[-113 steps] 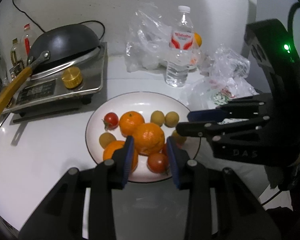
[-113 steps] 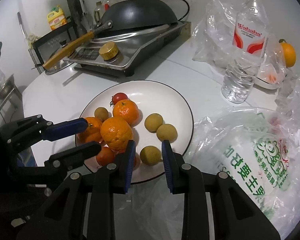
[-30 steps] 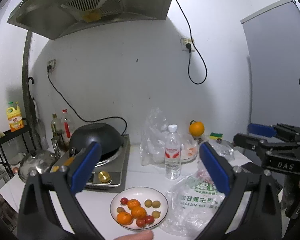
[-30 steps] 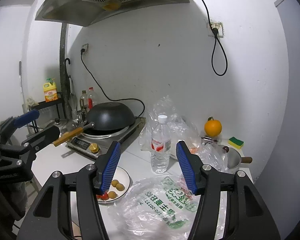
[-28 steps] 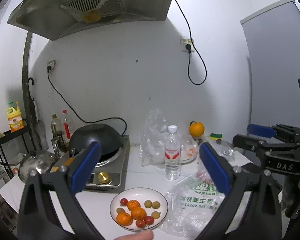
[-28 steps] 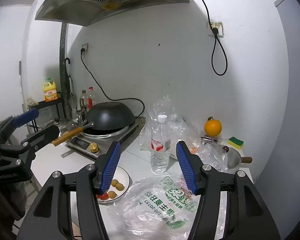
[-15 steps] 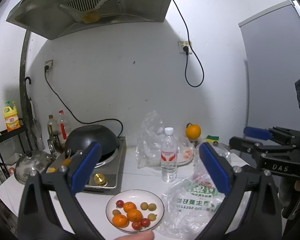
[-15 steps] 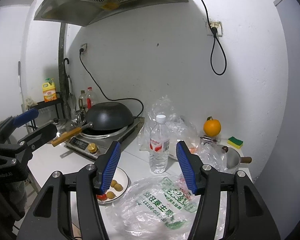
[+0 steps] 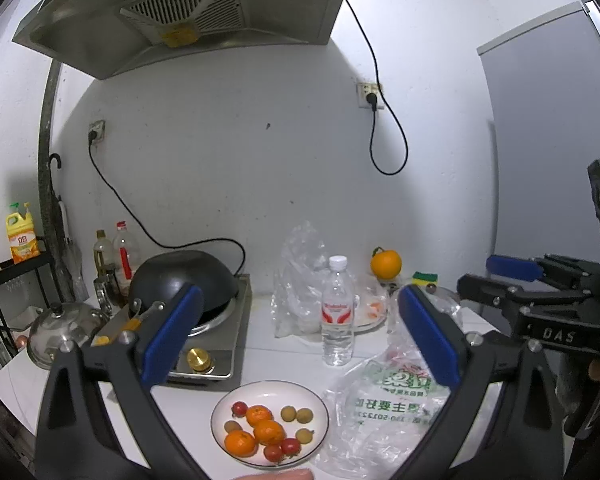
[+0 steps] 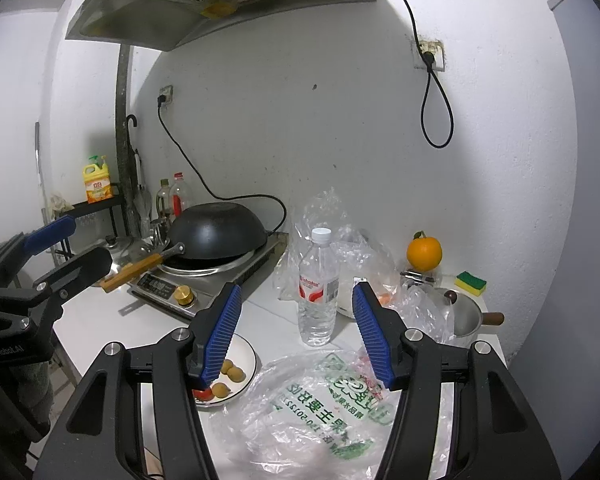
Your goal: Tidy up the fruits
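I hold my left hand-held gripper [image 9: 300, 338] up above the white worktop [image 9: 268, 356], its blue pads spread wide with nothing between them. My right hand-held gripper [image 10: 296, 332] is likewise raised and parted, its ribbed blue pads empty; the water bottle [image 10: 318, 288] shows in the gap between them but stands well beyond, on the worktop.

The fruits sit on a white plate [image 9: 316, 400] near the front edge of the worktop, below my left hand-held gripper. On it lie three mandarins [image 9: 268, 430] clustered at the middle and left, cherry tomatoes [image 9: 290, 446] at the front and one at the back left, and small tan round fruits [image 9: 302, 415] towards the right and left. In the right wrist view the plate is partly hidden behind my left-side finger.

Just right of the plate lies a crumpled clear plastic bag [image 9: 384, 404] with green print, touching or slightly overlapping the plate's edge. Behind the plate stands an induction cooker [image 9: 220, 344] carrying a black wok [image 9: 184, 276] with a wooden handle. A single orange [image 9: 385, 264] rests on something at the back right, near a yellow-green sponge [image 10: 471, 282] and a small metal pot [image 10: 466, 314].
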Motion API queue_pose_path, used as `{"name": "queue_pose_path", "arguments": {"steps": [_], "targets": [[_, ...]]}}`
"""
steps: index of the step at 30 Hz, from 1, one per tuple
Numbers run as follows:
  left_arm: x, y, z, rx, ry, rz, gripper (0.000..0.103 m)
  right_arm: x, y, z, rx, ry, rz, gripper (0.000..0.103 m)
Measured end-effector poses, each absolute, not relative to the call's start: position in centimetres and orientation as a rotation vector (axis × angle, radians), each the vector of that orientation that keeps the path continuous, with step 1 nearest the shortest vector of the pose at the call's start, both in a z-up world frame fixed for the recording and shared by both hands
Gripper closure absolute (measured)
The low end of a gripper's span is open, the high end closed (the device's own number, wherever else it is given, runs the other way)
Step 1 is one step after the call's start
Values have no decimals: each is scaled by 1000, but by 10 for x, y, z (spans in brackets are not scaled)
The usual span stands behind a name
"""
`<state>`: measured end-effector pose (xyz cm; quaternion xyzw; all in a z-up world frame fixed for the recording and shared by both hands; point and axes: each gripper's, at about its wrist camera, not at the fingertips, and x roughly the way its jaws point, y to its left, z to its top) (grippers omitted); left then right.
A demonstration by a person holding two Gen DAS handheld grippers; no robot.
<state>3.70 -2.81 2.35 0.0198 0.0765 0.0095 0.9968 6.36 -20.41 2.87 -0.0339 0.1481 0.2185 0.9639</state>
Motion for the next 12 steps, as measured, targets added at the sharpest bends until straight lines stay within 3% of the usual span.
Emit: {"name": "queue_pose_path", "arguments": {"steps": [12], "targets": [[41, -24, 17, 21, 157, 13, 3, 65, -194, 26, -91, 328, 466, 42]]}}
